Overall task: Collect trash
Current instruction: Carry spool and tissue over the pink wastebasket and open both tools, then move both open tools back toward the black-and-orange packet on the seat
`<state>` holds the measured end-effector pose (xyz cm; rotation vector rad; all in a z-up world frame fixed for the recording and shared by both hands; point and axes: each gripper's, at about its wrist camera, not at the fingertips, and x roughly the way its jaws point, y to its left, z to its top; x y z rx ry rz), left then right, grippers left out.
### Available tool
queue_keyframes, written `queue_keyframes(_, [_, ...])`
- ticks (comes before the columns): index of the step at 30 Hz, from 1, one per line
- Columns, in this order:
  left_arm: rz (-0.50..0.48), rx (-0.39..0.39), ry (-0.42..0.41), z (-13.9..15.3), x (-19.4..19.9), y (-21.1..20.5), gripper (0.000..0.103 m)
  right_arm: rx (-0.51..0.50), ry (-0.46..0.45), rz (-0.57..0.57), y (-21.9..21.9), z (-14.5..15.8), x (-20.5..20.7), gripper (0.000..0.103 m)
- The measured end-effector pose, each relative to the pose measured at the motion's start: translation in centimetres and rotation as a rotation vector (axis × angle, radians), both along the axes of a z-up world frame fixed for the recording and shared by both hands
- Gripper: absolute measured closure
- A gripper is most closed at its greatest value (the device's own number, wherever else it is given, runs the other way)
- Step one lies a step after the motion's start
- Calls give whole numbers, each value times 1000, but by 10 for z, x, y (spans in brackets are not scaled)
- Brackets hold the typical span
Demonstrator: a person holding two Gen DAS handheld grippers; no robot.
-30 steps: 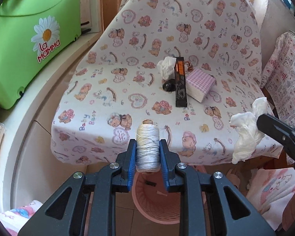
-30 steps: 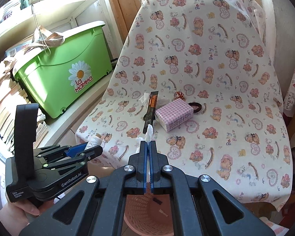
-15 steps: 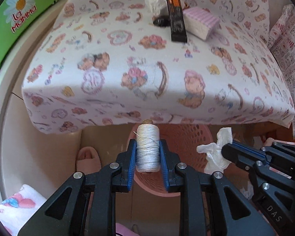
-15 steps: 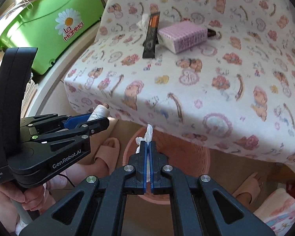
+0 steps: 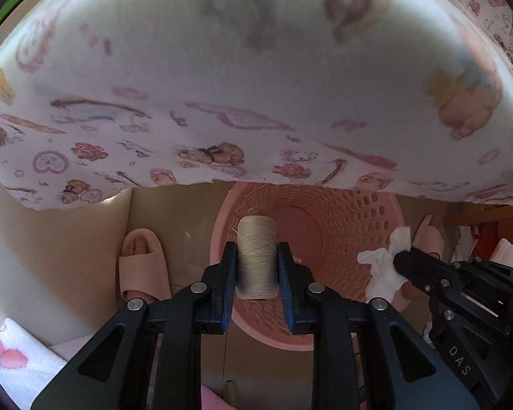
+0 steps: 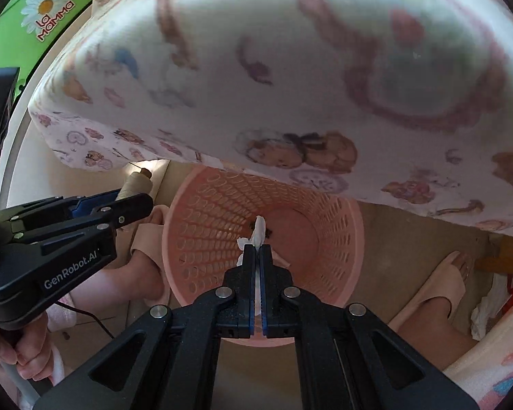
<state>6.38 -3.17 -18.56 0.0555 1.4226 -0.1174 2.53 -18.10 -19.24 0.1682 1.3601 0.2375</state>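
Two claws hang over the pink basket [image 6: 345, 239], each closed on one piece of trash. The left claw [image 5: 256, 266] clamps a spool [image 5: 257, 256] of pale thread across its middle; it looks light and firm, the wound thread giving the pads some bite. The right claw [image 6: 258, 266] is pinched almost flat on a tissue [image 6: 258, 232], soft and weightless, likely to cling or drift on release. The printed cloth [image 5: 256, 85] fills the upper view, blurred, and hides the basket's far rim. Small dark bits at the basket bottom are too small to identify.
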Motion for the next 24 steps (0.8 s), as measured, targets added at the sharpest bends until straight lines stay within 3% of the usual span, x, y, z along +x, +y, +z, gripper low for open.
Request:
queue_keyframes(4, [7, -1, 49, -14, 2, 3, 81, -65, -35, 27, 3, -7, -2, 100])
queue_keyframes(9, [3, -1, 89, -24, 2, 2, 81, -46, -43, 20, 3, -9, -4, 100])
queue_keyframes(15, [3, 10, 117, -32, 2, 0, 80, -43, 14, 11, 9, -20, -5, 98])
queue_keyframes(20, [5, 10, 118, -31, 1, 1, 80, -97, 14, 1, 11, -25, -8, 78])
queue_keyframes(24, [-3, 25, 80, -20, 0, 1, 76, -108, 2, -20, 5, -21, -8, 75])
